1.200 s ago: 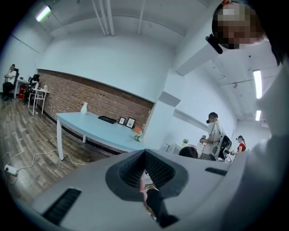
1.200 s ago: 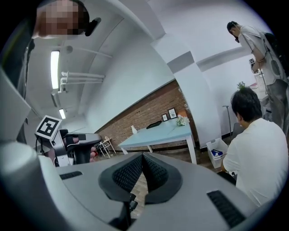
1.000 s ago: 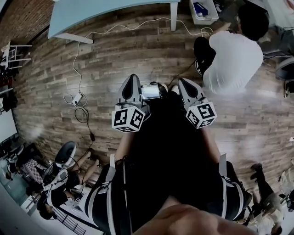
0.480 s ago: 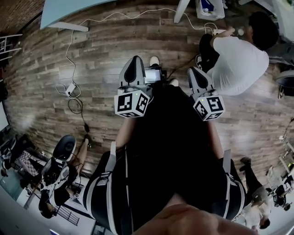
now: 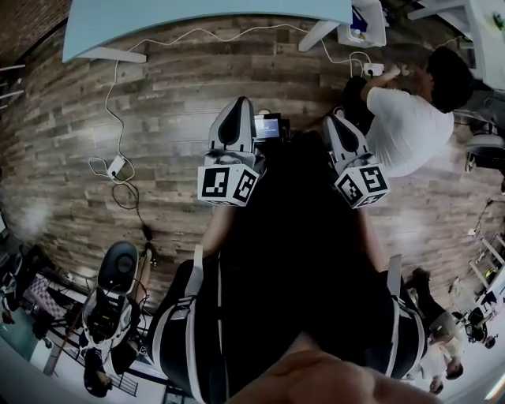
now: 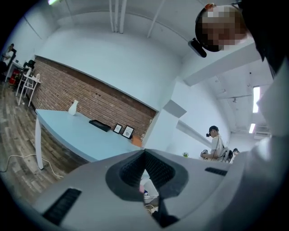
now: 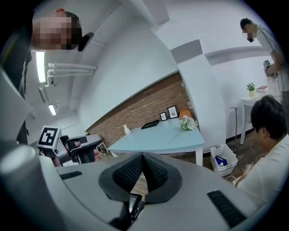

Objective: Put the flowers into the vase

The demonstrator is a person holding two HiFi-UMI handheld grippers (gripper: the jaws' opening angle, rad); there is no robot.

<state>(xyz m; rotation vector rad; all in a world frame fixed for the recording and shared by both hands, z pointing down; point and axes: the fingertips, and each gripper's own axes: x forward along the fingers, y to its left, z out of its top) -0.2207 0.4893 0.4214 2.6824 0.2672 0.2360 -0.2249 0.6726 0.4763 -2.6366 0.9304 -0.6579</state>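
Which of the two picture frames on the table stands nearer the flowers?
The larger frame, beside the orange box; the smaller frame stands farther from the flowers.

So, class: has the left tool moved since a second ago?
Yes. The left tool has travelled forward, further past the white adapter on the floor and toward the blue table.

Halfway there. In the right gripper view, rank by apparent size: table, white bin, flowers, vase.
Largest to smallest:
table
white bin
flowers
vase
The white bin sits nearer the camera, so its true rank is unsure.
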